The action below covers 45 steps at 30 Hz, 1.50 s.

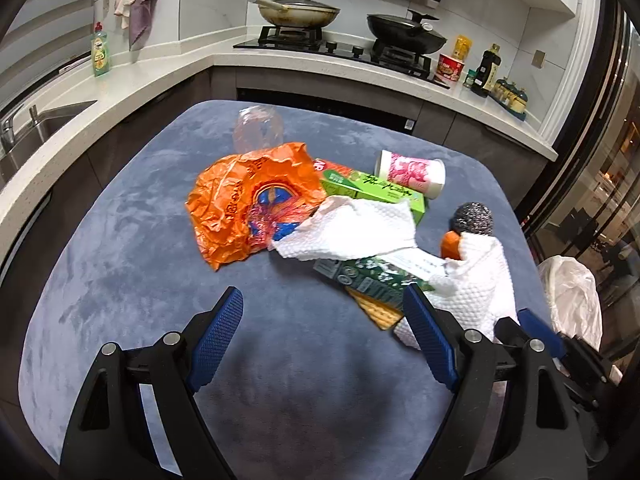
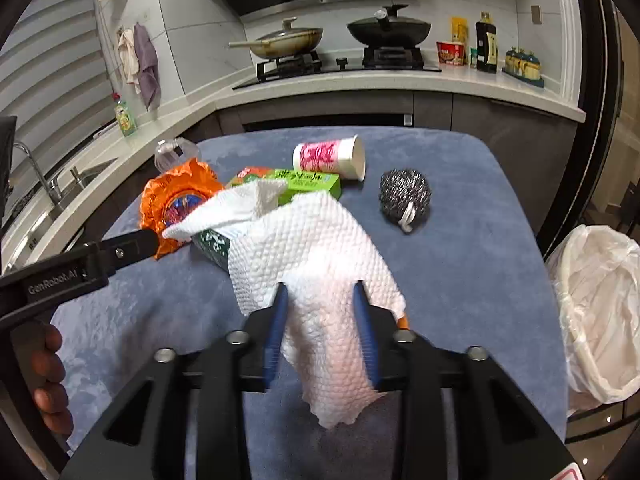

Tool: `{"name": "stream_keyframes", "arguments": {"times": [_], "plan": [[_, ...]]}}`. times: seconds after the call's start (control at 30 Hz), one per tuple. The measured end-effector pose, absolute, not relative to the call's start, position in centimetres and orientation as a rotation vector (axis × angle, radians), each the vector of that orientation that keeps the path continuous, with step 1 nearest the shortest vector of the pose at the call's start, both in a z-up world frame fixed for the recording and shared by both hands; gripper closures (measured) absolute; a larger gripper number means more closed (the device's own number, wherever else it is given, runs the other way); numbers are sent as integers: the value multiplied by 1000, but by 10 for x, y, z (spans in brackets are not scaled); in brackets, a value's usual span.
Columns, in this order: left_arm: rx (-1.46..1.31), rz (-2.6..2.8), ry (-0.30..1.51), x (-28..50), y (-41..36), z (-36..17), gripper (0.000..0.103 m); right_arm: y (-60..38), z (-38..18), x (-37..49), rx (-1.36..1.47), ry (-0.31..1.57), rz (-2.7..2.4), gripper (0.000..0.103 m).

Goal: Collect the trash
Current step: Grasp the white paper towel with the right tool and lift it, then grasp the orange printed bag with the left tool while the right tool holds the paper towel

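Our right gripper (image 2: 320, 304) jaws clamp the paper towel (image 2: 316, 248) at frame center; left gripper (image 1: 324, 320) jaws wide over the surface (image 1: 120, 240), holding nothing.

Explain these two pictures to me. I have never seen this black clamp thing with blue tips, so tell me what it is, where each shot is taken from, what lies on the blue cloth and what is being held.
There is no robot here: a person holds a two-finger clamp in each hand, with a camera on each looking along its fingers. One picture is from the left gripper, which is open and holds nothing. The other is from the right gripper, shut on a white paper towel. On the blue table cover lie an orange plastic bag, a green box, a pink paper cup, a steel scourer and a clear plastic bottle. A bin lined with a white bag stands on the right.
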<state>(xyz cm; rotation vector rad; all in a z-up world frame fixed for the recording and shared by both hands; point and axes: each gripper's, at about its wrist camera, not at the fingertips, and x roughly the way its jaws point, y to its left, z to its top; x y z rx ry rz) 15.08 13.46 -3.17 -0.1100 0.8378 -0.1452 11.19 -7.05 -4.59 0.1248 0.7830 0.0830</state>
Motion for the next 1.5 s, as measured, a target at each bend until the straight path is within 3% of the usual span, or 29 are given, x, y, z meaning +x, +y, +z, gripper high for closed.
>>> {"name": "stream_keyframes", "arguments": {"times": [0.63,1.13,1.5], "plan": [[-138,-150,847,158,135,-35,25,-113,28,88,196,582,20,97],[-111,-220,860,142,106,-34,25,-132,-52,57,240,815,-17,97],[-76,-346,904,123,55,-38,25,-125,-78,7,254,908,23,97]]}}
